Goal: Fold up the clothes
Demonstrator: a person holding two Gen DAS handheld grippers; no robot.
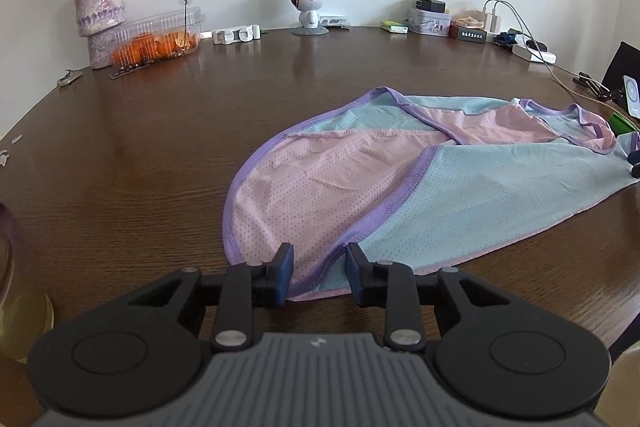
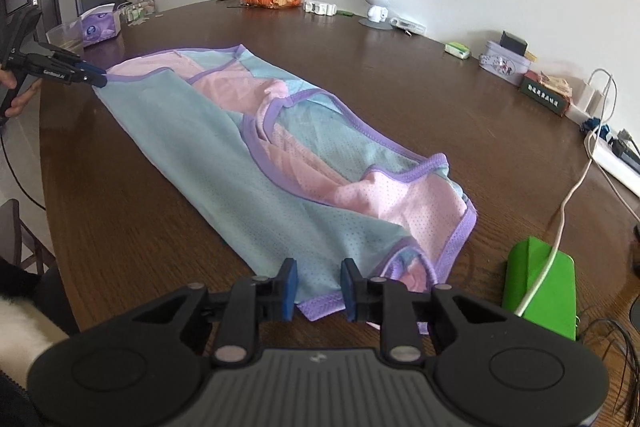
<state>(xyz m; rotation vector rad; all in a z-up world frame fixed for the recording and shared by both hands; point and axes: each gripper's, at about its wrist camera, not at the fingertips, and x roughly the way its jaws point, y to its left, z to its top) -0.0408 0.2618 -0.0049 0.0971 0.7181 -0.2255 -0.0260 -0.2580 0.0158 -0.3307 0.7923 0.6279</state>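
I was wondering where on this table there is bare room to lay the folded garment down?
The widest bare wood lies between the garment and the orange-filled clear box, running toward the white robot figurine. The wall-side edge is crowded with the tin, chargers and power strip. Beside the right gripper, the green object and white cable take the space.

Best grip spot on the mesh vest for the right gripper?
Probably the purple-trimmed hem corner of the mesh vest, from the near table edge. It lies flat between the right gripper pads, which stand apart, not pressing.
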